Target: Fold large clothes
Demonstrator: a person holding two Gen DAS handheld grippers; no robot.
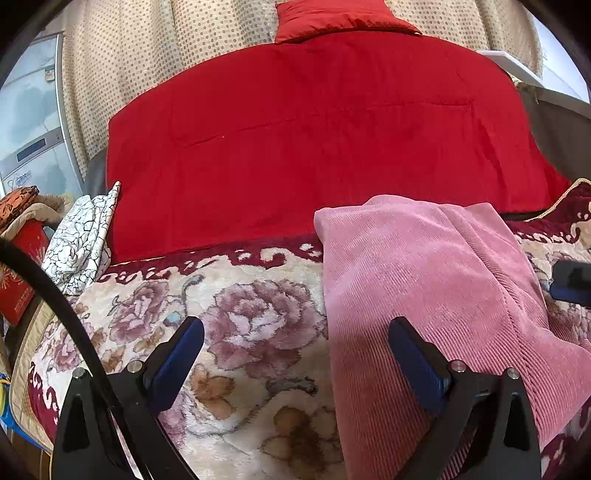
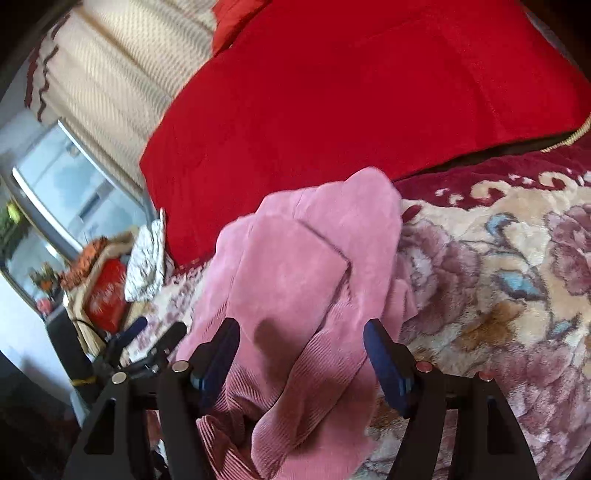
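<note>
A pink corduroy garment (image 1: 424,266) lies folded over on a floral plush blanket (image 1: 240,314) that covers the bed. My left gripper (image 1: 295,326) is open just above the blanket. Its left finger is over the flowers and its right finger over the garment's left edge. In the right wrist view the same pink garment (image 2: 295,251) is bunched, with a flap turned over on top. My right gripper (image 2: 301,328) hovers open over its near end, the cloth lying between and below the blue pads without being pinched. The right gripper's tip (image 1: 570,282) shows at the picture's right edge.
A big red quilt (image 1: 314,140) fills the far half of the bed, with a red pillow (image 1: 340,18) against a dotted curtain (image 1: 129,55). A white crackle-patterned cloth (image 1: 81,243) and a red box (image 1: 18,288) sit at the bed's left edge.
</note>
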